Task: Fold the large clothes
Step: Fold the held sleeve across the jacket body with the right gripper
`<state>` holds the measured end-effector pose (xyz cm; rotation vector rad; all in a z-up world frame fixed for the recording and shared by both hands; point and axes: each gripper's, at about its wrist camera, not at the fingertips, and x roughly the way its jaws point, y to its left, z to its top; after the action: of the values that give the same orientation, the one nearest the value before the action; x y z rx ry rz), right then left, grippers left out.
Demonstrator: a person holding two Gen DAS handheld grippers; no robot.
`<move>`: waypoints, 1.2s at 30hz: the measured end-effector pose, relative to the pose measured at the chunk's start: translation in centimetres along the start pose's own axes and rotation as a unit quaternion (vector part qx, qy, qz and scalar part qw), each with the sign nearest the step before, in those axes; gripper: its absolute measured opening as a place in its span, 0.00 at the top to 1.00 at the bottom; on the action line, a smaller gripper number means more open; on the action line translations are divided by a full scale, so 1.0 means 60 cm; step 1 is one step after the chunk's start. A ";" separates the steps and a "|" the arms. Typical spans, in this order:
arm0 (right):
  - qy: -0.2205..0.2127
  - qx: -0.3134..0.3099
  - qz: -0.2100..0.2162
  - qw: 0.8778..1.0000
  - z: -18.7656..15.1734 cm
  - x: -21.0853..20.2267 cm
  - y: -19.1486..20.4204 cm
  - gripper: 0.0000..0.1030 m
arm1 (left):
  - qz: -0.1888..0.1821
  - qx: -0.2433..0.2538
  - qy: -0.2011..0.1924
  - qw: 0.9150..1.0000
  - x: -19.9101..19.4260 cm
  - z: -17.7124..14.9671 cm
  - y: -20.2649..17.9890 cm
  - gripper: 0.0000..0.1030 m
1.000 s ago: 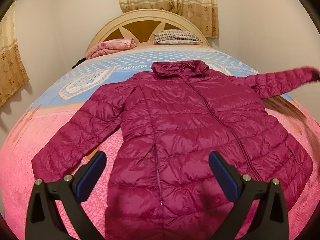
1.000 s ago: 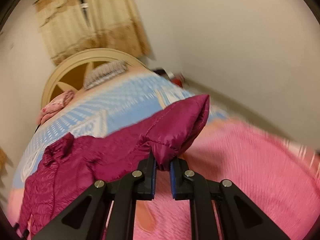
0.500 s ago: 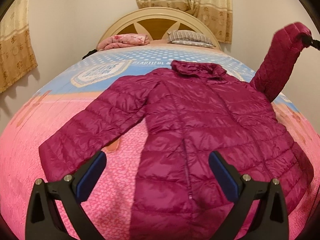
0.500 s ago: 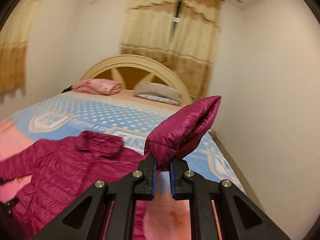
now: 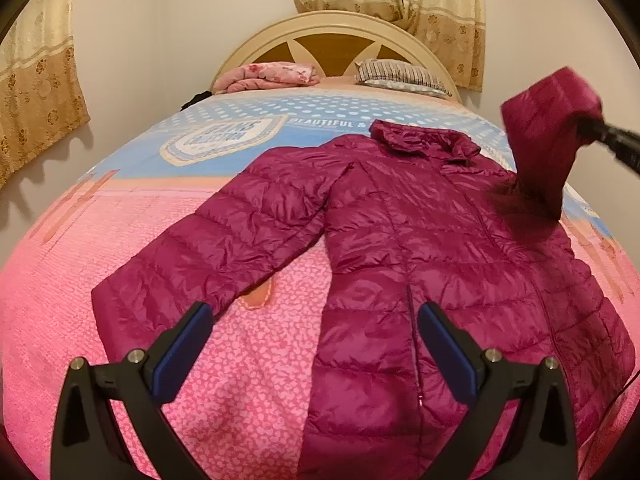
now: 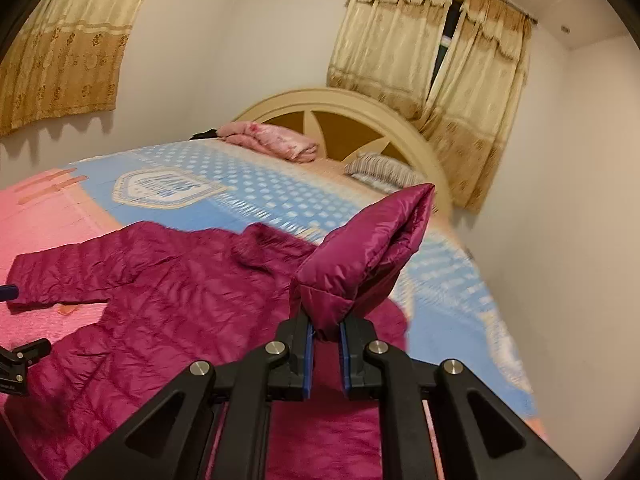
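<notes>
A magenta quilted puffer jacket (image 5: 432, 240) lies face up on the bed, collar toward the headboard; it also shows in the right wrist view (image 6: 168, 304). Its left sleeve (image 5: 208, 256) is spread out flat. My right gripper (image 6: 326, 336) is shut on the cuff of the other sleeve (image 6: 360, 264) and holds it raised above the jacket's body; the raised sleeve (image 5: 548, 136) shows at the right in the left wrist view. My left gripper (image 5: 314, 332) is open and empty, above the bedspread between the flat sleeve's cuff and the jacket's lower body.
The bed has a pink and blue bedspread (image 5: 120, 280) and a cream arched headboard (image 5: 332, 36). A folded pink blanket (image 5: 268, 76) and a striped pillow (image 5: 396, 76) lie by the headboard. Curtains (image 6: 440, 52) hang behind, and a wall runs close on the right.
My right gripper has carried the sleeve cuff up and inward over the jacket's body. My left gripper has shifted left, toward the flat sleeve, and stays open.
</notes>
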<state>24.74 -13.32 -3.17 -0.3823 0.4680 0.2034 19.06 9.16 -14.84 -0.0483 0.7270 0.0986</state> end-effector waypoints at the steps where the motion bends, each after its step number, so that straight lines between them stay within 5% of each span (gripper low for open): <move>1: 0.004 0.001 0.006 1.000 -0.006 0.008 0.010 0.91 | 0.003 0.001 0.002 1.000 0.001 0.001 0.001 0.00; 20: 0.069 0.041 0.070 0.994 -0.084 0.105 0.105 0.87 | 0.031 0.011 -0.006 0.999 0.005 0.036 0.003 0.00; 23: 0.059 0.048 0.083 0.994 -0.092 0.104 0.107 0.62 | 0.034 0.014 -0.009 0.999 0.004 0.041 0.001 0.00; 25: 0.054 0.059 0.092 0.993 -0.095 0.100 0.105 0.33 | 0.037 0.015 -0.010 0.999 0.004 0.045 -0.001 0.00; 36: 0.046 0.100 0.118 0.987 -0.116 0.049 0.053 0.31 | 0.008 0.057 -0.050 0.997 0.025 0.103 -0.100 0.00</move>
<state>23.66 -12.93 -11.26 -0.1393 0.6197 0.3669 24.89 3.77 -11.15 0.0705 0.6312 0.0754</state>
